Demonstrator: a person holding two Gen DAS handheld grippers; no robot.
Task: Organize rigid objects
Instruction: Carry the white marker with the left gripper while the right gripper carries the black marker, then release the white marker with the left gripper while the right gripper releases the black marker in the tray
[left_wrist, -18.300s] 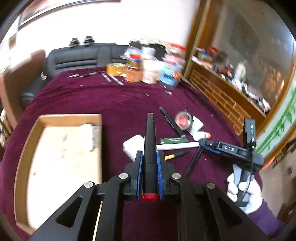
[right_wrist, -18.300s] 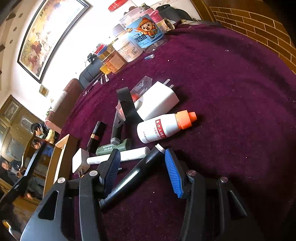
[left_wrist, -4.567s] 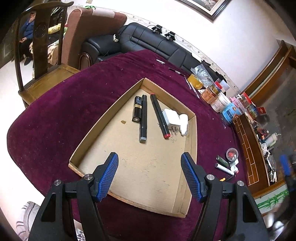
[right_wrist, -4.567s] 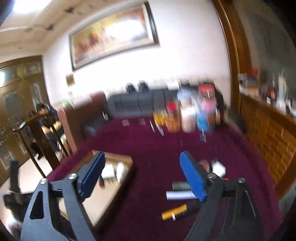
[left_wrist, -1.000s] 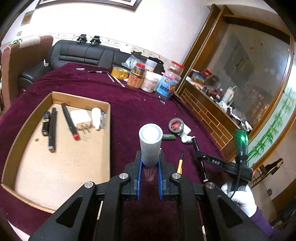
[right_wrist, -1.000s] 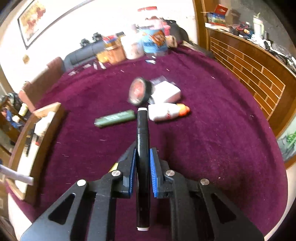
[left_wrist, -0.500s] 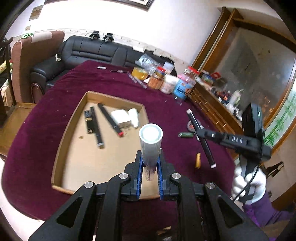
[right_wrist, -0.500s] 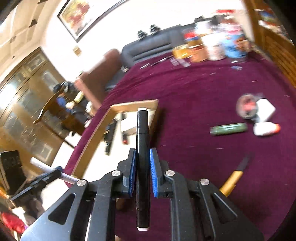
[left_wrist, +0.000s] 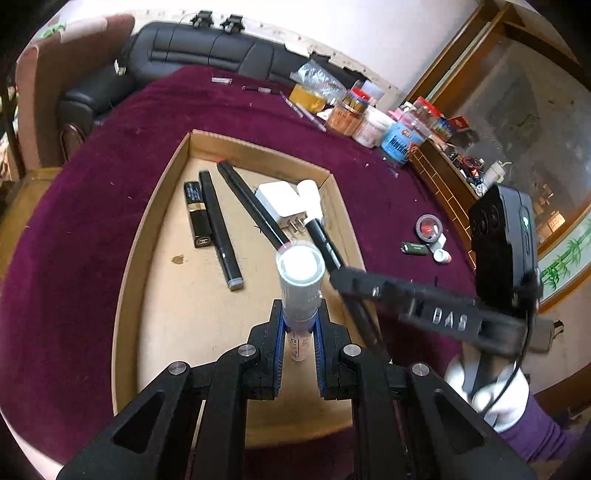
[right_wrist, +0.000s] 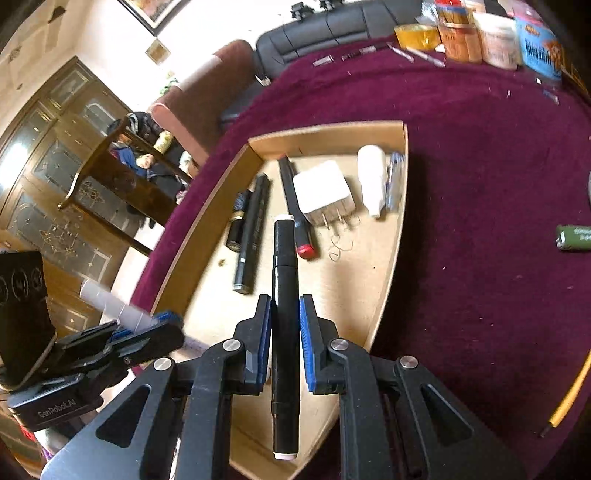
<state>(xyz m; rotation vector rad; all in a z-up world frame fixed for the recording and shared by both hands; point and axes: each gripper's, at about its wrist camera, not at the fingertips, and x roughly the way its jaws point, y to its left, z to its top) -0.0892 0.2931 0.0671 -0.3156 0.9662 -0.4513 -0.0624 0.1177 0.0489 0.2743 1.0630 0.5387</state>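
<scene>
Two tools hang over the cardboard tray (left_wrist: 159, 218), each clenched on one thing. The left tool (left_wrist: 299, 328) grips a white tube (left_wrist: 300, 275) between its blue pads, the tube's round end facing the camera above the tray's bare floor. The right tool (right_wrist: 284, 325) grips a black marker (right_wrist: 285, 291) with white end caps, its far tip pointing toward 12 o'clock over the tray's middle; in the left wrist view the same marker (left_wrist: 325, 243) slants in from 3 o'clock, carried by a white-gloved hand (left_wrist: 487, 391).

Inside the tray, from 9 o'clock toward 3 o'clock in the left wrist view, lie a black lipstick (left_wrist: 197, 214), a long black pen (left_wrist: 219, 229) just beside it, a slim black pen with a red tip (left_wrist: 247, 199), a white charger plug (left_wrist: 280, 205) and a white bottle (left_wrist: 308, 194) near the tray's right wall. A few paper clips (right_wrist: 341, 240) sit below the plug.

Out on the purple-covered counter (left_wrist: 74, 221), at 3 o'clock of the tray, remain a green lighter (left_wrist: 415, 248), a round red tin (left_wrist: 428, 227), a small white bottle (left_wrist: 441, 255) and, in the right wrist view, a yellow pencil (right_wrist: 569, 391). Jars and tubs (left_wrist: 369, 125) crowd the counter's far edge at 1 o'clock.
</scene>
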